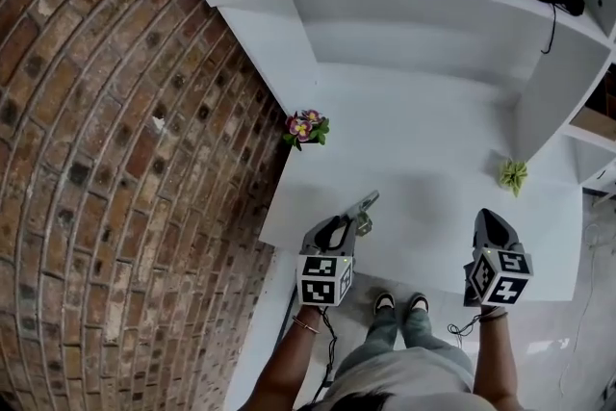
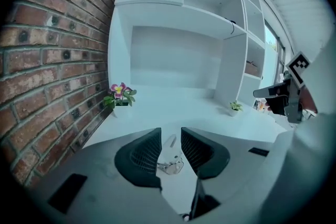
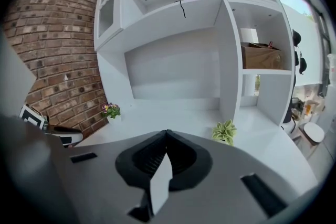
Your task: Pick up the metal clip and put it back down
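The left tool [image 2: 170, 131] has its jaws drawn in close on the metal clip [image 2: 170, 158], which sits in the narrow gap between the two ribbed pads and seems to touch both. From the head view the metal clip [image 1: 365, 206] juts forward from the left tool [image 1: 347, 224] over the near part of the white desk [image 1: 423, 130]; whether it is clear of the surface is hard to tell. The right tool [image 3: 167, 134] has its jaws together with nothing between them, and is held above the desk's near right edge. A small flower pot [image 1: 306, 127] stands by the brick wall [image 1: 96, 159], and a little green plant [image 1: 513, 174] stands at the desk's right side.
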A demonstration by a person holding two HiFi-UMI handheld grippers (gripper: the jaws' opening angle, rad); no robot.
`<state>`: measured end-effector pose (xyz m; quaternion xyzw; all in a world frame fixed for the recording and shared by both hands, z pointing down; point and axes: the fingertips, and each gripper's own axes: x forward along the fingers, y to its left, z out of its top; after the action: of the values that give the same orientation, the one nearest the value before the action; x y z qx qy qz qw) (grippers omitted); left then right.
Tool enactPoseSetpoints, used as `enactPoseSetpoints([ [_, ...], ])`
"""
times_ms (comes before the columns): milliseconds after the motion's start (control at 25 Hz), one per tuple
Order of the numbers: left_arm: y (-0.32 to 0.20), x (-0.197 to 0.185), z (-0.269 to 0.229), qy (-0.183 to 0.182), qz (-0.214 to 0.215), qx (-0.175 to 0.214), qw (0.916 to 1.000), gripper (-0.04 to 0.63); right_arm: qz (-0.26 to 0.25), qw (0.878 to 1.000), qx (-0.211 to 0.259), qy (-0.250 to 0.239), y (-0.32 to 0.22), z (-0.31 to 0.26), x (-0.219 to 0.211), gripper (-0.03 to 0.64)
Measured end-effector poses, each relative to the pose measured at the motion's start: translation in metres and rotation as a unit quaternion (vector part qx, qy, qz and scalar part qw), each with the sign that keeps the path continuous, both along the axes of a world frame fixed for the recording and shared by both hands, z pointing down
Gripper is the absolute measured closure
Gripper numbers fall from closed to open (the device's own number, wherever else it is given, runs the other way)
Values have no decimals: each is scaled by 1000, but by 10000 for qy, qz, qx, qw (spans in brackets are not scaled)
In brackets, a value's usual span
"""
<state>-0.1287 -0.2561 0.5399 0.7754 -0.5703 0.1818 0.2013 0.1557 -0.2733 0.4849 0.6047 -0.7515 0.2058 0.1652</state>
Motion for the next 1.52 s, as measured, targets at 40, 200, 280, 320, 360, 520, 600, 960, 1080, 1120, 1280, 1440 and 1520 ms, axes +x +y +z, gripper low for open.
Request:
enactPoseSetpoints([
  [40,0,1,4,-52,111,-68,9999,479,28,10000,-43,12,1,4,2,615],
  [200,0,6,25,-267,529,-366,9976,479,80,9997,-210,94,7,19,9,615],
  [280,2,10,36,-468,781,-499,9946,479,147,9994,-308,96,12,27,13,615],
  [320,4,13,40,-593,940,-574,9921,479,189,9991,-373,80,15,32,16,615],
  [360,6,17,43,-726,1113,-641,9891,479,229,9988,-437,55,19,36,18,615],
  [520,10,30,59,-1207,1698,-790,9749,479,370,9976,-579,-8,29,47,23,615],
  [600,9,34,66,-1371,1900,-857,9684,479,432,9972,-602,-20,33,51,25,615],
  [960,-4,33,90,-2532,2568,-912,9282,479,792,9942,-727,-26,52,67,45,615],
  [1080,-6,34,97,-2751,2700,-974,9176,479,906,9930,-752,-31,55,71,54,615],
  [1120,-6,34,99,-2813,2736,-998,9144,479,935,9927,-760,-40,56,72,56,615],
  [1280,-8,35,105,-3083,2826,-1018,9026,479,972,9921,-785,-82,57,75,57,615],
  [1440,-9,36,110,-3218,2802,-1073,8980,479,933,9923,-803,-117,54,77,54,615],
  [1520,-10,37,112,-3193,2763,-1126,8994,479,914,9924,-812,-140,52,77,53,615],
])
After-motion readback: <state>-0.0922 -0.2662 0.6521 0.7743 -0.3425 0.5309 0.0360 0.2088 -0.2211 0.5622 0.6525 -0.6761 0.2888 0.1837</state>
